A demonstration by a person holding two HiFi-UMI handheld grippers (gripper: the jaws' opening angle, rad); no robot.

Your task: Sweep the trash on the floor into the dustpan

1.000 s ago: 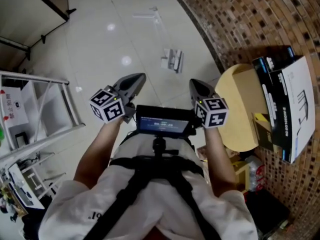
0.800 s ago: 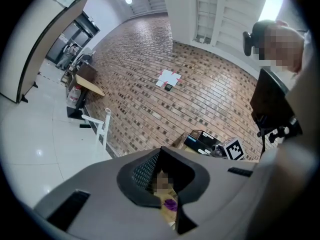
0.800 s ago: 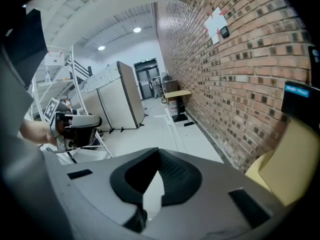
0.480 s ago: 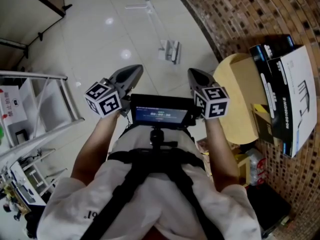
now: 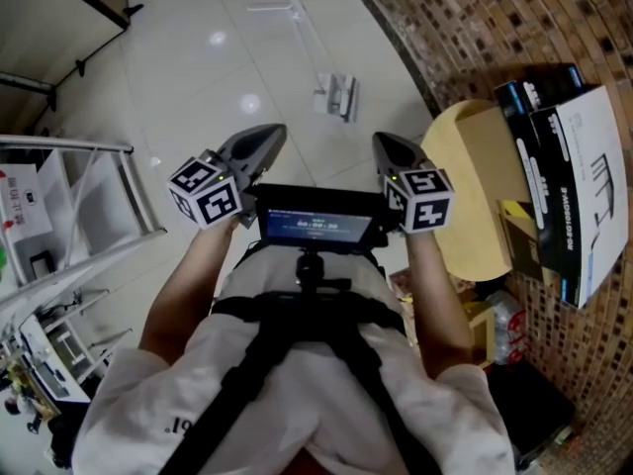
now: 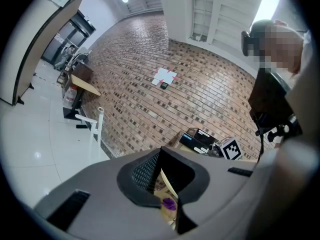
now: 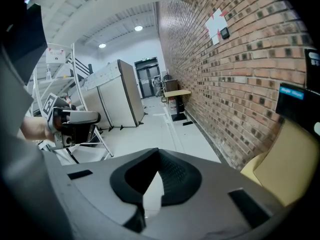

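A white long-handled tool [image 5: 336, 97], a dustpan by its look, lies on the pale tiled floor [image 5: 198, 77] ahead of me, its handle [image 5: 297, 18] reaching away. In the left gripper view a white upright pole [image 6: 98, 126] stands by the brick wall. No trash shows clearly. My left gripper [image 5: 265, 139] and right gripper [image 5: 384, 144] are held side by side at chest height, well short of the tool. Both are shut with nothing between their jaws, as the left gripper [image 6: 160, 153] and right gripper [image 7: 158, 155] show in their own views.
A metal rack [image 5: 89, 226] stands at the left. A round yellow table [image 5: 475, 196] and black-and-white boxes [image 5: 569, 186] sit at the right against the brick wall [image 5: 495, 28]. A small screen [image 5: 316, 228] is mounted on my chest harness.
My left gripper has drifted slightly up and left in the picture. The head view has shifted, so the floor tool sits higher. Both jaws stay shut.
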